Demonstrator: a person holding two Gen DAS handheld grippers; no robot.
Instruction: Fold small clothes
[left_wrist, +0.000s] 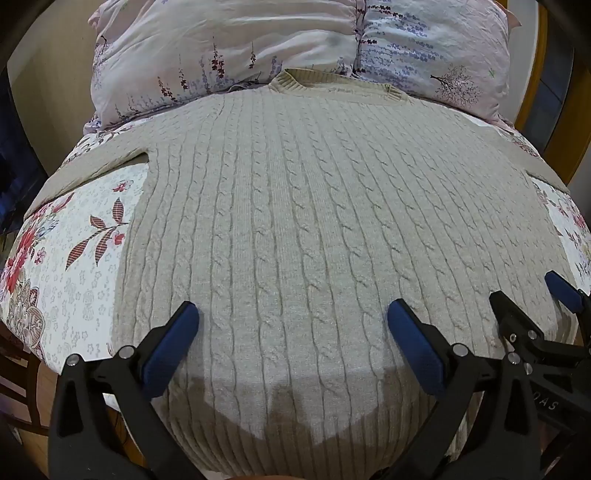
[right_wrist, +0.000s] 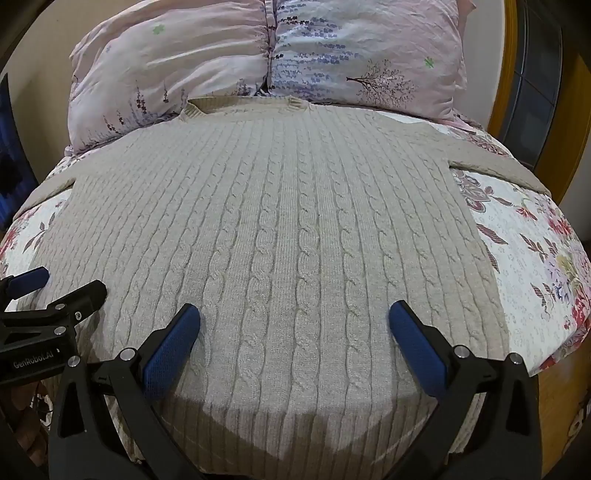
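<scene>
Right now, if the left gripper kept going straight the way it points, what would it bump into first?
Most likely the beige sweater spread on the bed; the open left gripper points down at it.

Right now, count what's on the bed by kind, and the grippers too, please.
Sweater: 1
Pillows: 2
Grippers, left gripper and right gripper, both open: 2
Total: 5, all on or over the floral bedspread.
</scene>
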